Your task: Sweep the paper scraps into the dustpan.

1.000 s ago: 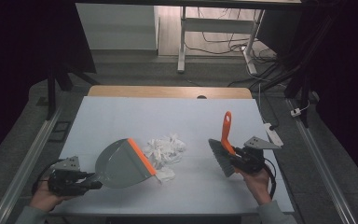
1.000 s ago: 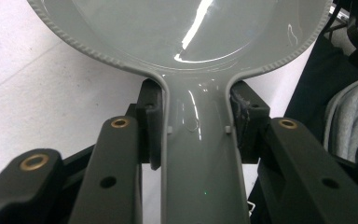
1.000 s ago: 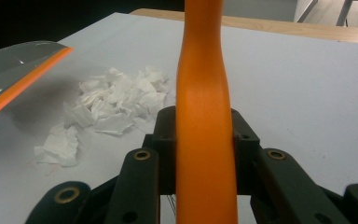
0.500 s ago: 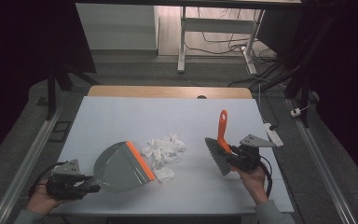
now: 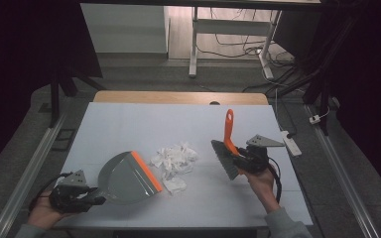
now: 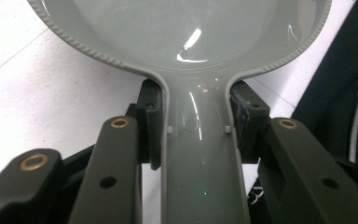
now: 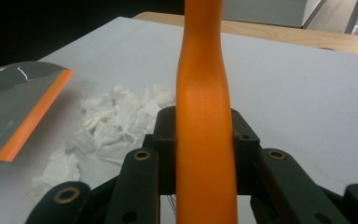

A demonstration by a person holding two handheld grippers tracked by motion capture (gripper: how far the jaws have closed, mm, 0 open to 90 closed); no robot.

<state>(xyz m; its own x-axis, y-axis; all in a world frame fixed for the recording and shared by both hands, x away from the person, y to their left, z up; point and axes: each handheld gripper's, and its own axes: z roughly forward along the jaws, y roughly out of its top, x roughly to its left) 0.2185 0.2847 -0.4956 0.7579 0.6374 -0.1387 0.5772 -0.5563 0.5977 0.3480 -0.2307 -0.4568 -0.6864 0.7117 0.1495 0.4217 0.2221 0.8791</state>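
Two tools clamped: left gripper (image 5: 74, 194) on dustpan (image 5: 129, 177) handle, right gripper (image 5: 250, 157) on brush (image 5: 226, 148); paper scraps (image 5: 175, 161) between (light, may scatter past orange lip).

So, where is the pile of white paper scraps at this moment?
In the high view, the paper scraps lie near the middle of the table, just right of the dustpan lip and left of the brush.
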